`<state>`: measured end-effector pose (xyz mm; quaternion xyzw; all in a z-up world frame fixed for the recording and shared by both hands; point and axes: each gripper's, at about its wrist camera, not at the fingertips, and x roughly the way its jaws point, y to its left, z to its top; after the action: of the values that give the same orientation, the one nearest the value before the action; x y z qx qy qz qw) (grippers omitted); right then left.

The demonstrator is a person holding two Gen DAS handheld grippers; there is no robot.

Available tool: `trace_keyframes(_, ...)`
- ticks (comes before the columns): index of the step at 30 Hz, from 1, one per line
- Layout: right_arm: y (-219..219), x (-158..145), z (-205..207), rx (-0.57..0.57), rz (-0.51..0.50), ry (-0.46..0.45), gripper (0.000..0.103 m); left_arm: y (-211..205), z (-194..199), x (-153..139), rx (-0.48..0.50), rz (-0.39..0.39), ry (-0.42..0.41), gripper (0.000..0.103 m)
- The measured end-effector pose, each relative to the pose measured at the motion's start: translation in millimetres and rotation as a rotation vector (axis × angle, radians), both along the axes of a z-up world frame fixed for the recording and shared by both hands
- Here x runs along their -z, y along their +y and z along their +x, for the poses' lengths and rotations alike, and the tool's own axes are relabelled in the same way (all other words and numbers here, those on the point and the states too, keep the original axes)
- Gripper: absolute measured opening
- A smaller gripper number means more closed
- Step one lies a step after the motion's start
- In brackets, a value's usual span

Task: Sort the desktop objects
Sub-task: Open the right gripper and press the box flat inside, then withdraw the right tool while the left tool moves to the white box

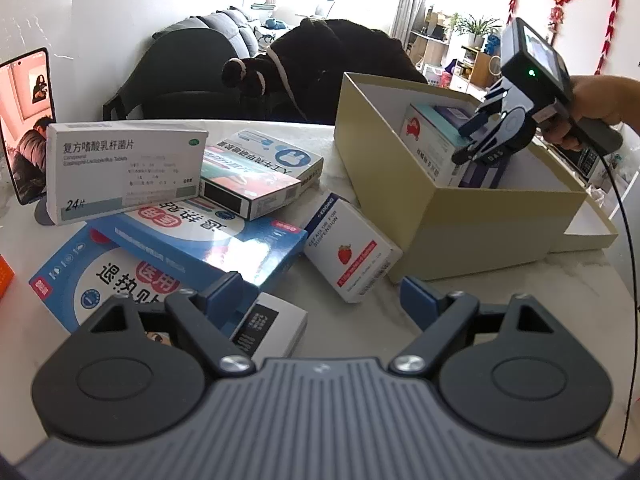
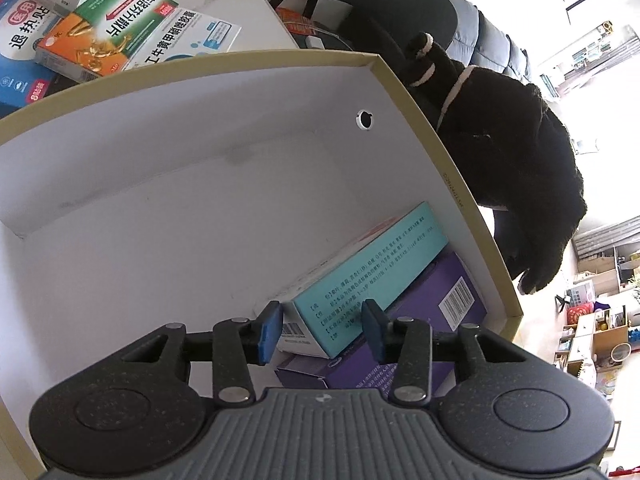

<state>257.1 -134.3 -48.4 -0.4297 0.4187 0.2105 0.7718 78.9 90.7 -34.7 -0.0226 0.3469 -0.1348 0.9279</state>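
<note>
The open carton (image 1: 472, 216) is beige outside and white within, holding a teal box (image 2: 372, 264) atop a purple one (image 2: 436, 312). On the pale marbled table (image 1: 500, 308) lie blue-and-white medicine packs (image 1: 200, 248) and a white box with a red strawberry (image 1: 352, 248).

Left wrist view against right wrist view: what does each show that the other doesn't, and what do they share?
Only the left wrist view shows the strawberry box, the phone and the open left gripper. Only the right shows the hole in the wall of the beige box and the barcode on the purple box. Both show the teal box between the right gripper fingers.
</note>
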Motion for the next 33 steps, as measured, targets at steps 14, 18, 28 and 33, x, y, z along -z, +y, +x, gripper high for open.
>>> trace_keyframes(14,-8.5,-30.1,-29.5,0.087,0.134,-0.098,0.072,28.4,-3.4,-19.4,-0.04,0.1,-0.062,0.086)
trace_keyframes(18,-18.8,-44.2,-45.0,0.156,0.224,-0.133,0.079,46.4,-5.1,-26.0,-0.062,0.142,-0.082,0.086)
trace_keyframes(28,-43.7,-69.6,-91.7,0.297,0.444,-0.2,0.088,88.6,-6.9,-26.5,-0.128,0.218,-0.061,0.087)
trace_keyframes(33,-50.4,-74.8,-115.5,0.326,0.477,-0.258,0.092,104.1,-3.7,-25.7,-0.14,0.257,-0.049,0.087)
